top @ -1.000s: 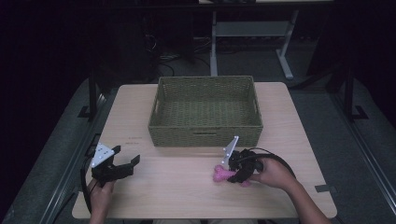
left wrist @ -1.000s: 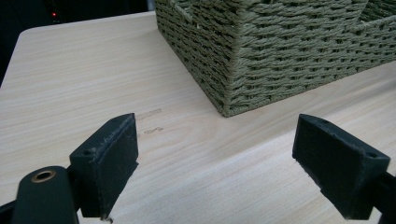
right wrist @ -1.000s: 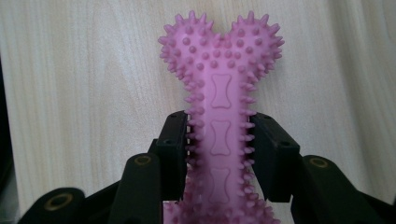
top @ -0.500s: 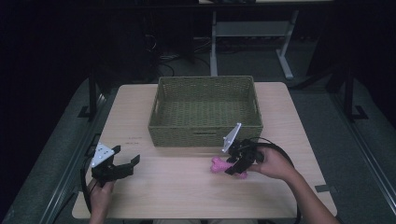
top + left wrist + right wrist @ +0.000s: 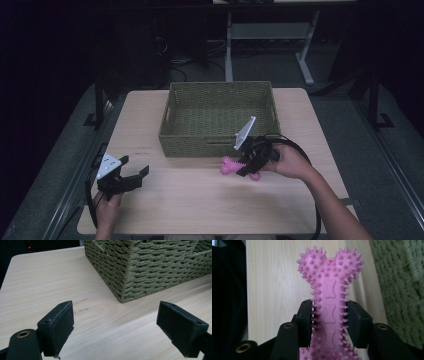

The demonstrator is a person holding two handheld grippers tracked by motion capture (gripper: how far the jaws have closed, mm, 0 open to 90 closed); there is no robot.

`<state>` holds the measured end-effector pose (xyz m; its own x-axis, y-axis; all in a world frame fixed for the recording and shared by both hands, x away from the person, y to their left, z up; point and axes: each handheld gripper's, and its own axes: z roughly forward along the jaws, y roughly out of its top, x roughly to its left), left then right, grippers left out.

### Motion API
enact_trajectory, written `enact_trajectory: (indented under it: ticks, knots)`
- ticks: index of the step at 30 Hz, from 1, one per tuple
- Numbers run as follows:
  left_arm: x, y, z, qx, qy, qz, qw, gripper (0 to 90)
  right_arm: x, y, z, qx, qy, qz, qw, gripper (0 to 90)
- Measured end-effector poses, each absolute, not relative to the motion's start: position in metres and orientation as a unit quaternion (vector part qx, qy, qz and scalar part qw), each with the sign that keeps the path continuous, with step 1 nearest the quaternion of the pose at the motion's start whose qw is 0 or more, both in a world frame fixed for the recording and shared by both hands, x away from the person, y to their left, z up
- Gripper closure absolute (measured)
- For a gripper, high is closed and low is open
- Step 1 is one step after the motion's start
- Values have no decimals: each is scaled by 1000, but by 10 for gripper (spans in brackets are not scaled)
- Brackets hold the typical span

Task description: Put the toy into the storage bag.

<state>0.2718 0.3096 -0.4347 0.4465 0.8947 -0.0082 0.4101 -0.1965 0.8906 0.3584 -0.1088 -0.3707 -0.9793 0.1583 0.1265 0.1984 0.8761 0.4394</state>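
Pink spiked bone toy (image 5: 329, 305): no legible writing; clamped in right claw (image 5: 246, 167), now lifted nearer woven basket (image 5: 220, 117). Left claw (image 5: 134, 179): apart, unmoved.

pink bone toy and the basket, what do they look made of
Bone toy: likely soft rubber or moulded plastic, matte, with moulded spikes and little embossed bone shapes. Basket: woven cord or fibre, perhaps paper rope, dull olive green, its twisted strands plain to see.

The left gripper (image 5: 116, 330) hangs just above a light wooden table (image 5: 45, 280), its two black jaws standing wide apart with only bare wood between them. Ahead and to the right stands a green woven basket (image 5: 155, 267), its near corner facing the camera between the jaws.
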Motion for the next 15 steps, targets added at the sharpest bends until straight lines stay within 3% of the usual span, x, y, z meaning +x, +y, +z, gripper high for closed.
enact_trajectory:
  ticks: [15]
  knots:
    - [272,308,-435,728,446,272,444,139,380,-111,-343,-97,-961,-253,49,582]
